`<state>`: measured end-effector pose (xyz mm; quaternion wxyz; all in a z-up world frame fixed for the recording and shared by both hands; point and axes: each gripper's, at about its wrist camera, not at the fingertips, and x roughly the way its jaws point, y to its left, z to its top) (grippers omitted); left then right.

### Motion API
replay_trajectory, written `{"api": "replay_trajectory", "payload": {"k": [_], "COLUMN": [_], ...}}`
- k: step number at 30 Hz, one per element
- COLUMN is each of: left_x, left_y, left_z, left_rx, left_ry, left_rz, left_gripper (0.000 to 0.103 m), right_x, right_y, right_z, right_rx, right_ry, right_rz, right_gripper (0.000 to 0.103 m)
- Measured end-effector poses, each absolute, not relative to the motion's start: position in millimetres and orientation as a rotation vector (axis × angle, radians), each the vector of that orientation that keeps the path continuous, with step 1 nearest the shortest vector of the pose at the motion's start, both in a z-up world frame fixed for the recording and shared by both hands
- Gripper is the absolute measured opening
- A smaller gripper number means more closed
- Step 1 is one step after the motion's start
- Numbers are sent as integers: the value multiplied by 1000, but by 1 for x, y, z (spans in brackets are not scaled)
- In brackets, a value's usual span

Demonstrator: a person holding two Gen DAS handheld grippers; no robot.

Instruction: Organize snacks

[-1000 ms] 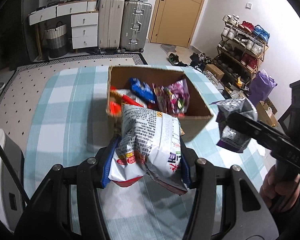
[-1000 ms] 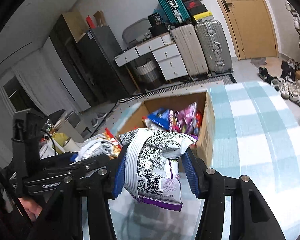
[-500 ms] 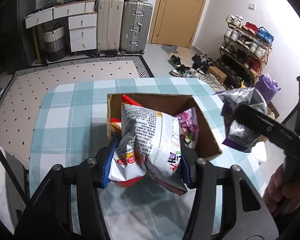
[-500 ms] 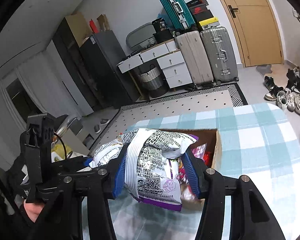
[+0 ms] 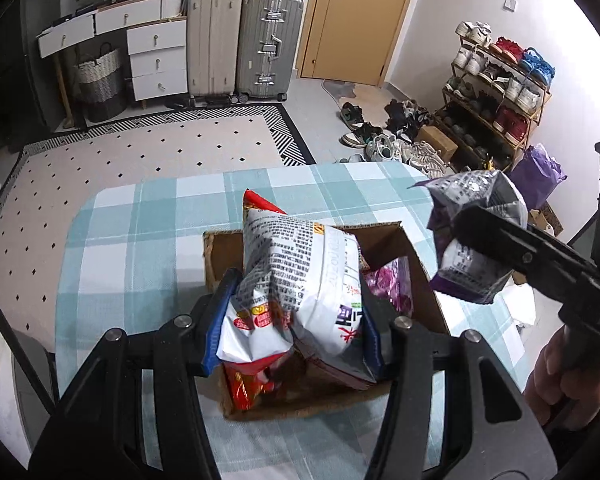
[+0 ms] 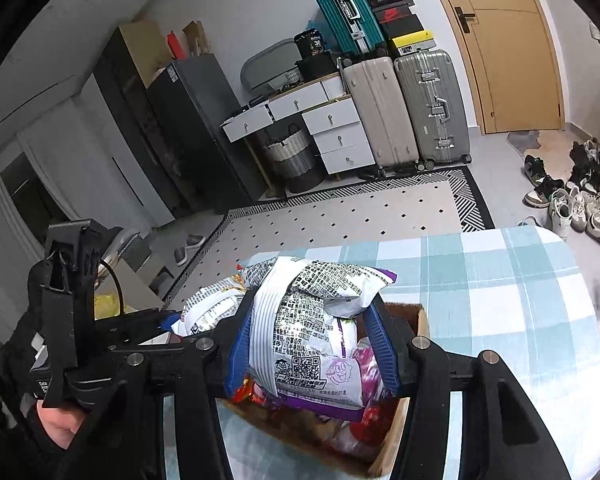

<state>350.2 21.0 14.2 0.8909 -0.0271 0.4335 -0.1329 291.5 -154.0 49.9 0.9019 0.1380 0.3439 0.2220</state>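
My left gripper [image 5: 294,320] is shut on a white and red snack bag [image 5: 300,284] and holds it over the open cardboard box [image 5: 424,276]. My right gripper [image 6: 312,344] is shut on a white and purple snack bag [image 6: 312,332], also above the box [image 6: 396,436]. The right gripper and its bag [image 5: 476,240] show at the right of the left wrist view, beside the box. The left gripper with its bag [image 6: 208,308] shows at the left of the right wrist view. Red and purple snack packs [image 5: 392,284] lie inside the box.
The box stands on a table with a blue and white checked cloth [image 5: 140,232]. Beyond the table are a dotted rug [image 5: 140,152], suitcases [image 5: 268,44], white drawers [image 5: 156,60], a shoe rack [image 5: 496,92] and loose shoes on the floor.
Both grippers have moved forward and up over the box with their bags still held; the box now lies directly beneath them instead of ahead.
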Motion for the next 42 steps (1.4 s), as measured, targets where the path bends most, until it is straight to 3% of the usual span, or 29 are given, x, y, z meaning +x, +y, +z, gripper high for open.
{"api": "replay_trajectory", "payload": {"k": [9, 13, 15, 34, 42], "left_x": [386, 391, 390, 323, 275], "left_y": [17, 19, 23, 46, 47], "left_z": [-10, -23, -24, 25, 60], "left_rx": [-84, -88, -104, -101, -97], "left_ry": [958, 990, 983, 775, 690], "left_rz": [-310, -308, -299, -188, -148], "left_gripper": [52, 75, 81, 81, 85], "right_x": [320, 327, 326, 272, 226], "right_y": [-145, -146, -149, -174, -176], "right_z": [29, 17, 13, 53, 81], "right_rx": [226, 234, 241, 218, 182], "right_ry": [731, 756, 753, 635, 532], "right_rz": [432, 433, 430, 426, 427], "right_gripper": [54, 61, 61, 64, 75]}}
